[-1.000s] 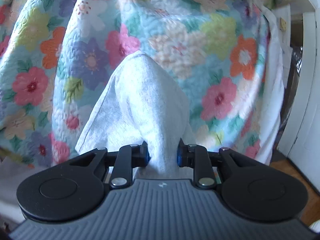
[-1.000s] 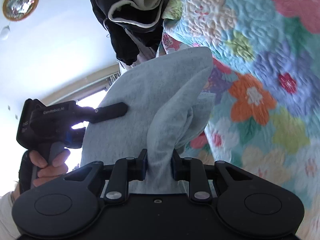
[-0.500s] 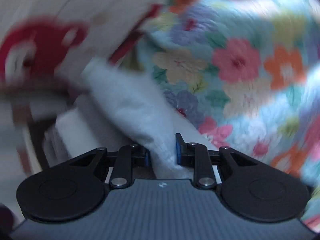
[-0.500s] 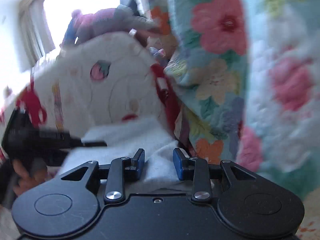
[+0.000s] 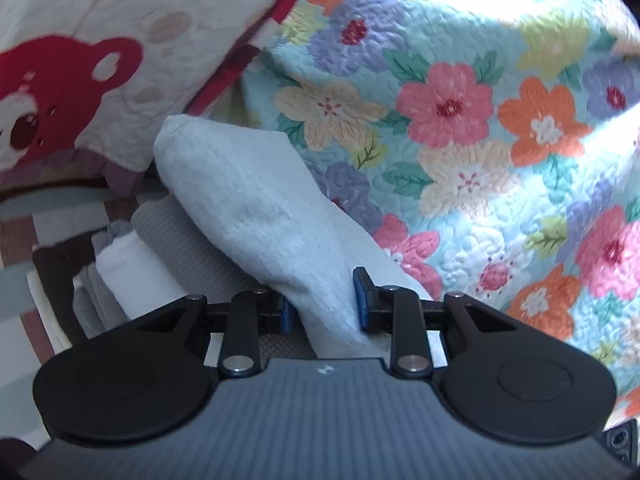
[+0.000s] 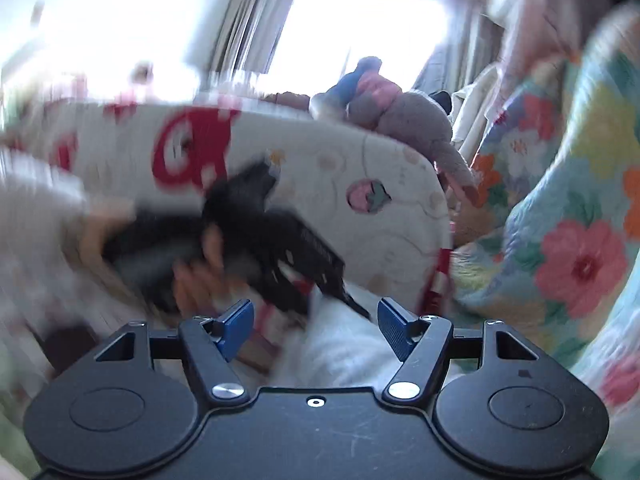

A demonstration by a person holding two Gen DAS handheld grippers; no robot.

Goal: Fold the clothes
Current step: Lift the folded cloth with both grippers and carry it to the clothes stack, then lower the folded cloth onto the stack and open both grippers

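**Grey garment held in one gripper over a flowered bed**

A quilted bedspread printed with pink, orange, purple and yellow flowers on pale blue (image 5: 460, 152) fills the right side of the left wrist view and rises in folds along the right edge of the right wrist view. Against it, toward the upper left, leans a cream quilted cushion with a red bear print (image 5: 100, 60), edged in red. Below the cushion's lower edge sits a stack of folded grey and white cloths (image 5: 132, 264) on a brown-and-white striped cover (image 5: 24, 240). In the right wrist view a bright window with pale curtains (image 6: 360, 28) stands behind the cushion, and a pink and grey plush toy (image 6: 404, 112) lies on the cushion's top edge.

The left gripper (image 5: 322, 306) has its blue-padded fingers (image 5: 362, 300) closed on a light grey knitted garment (image 5: 256, 208), folded into a long narrow bundle. The bundle runs from between the pads up and to the left, its rounded far end just beside the cushion's lower corner, its length lying over the stack of cloths and along the bedspread's edge.

The right gripper (image 6: 316, 328) stands with its blue fingers (image 6: 394, 330) spread wide, gripping nothing. Pale cloth, blurred, lies low between and beyond them; whether it touches either pad cannot be told. Beyond it the left gripper appears as a blurred black shape in the person's hand (image 6: 196, 276).
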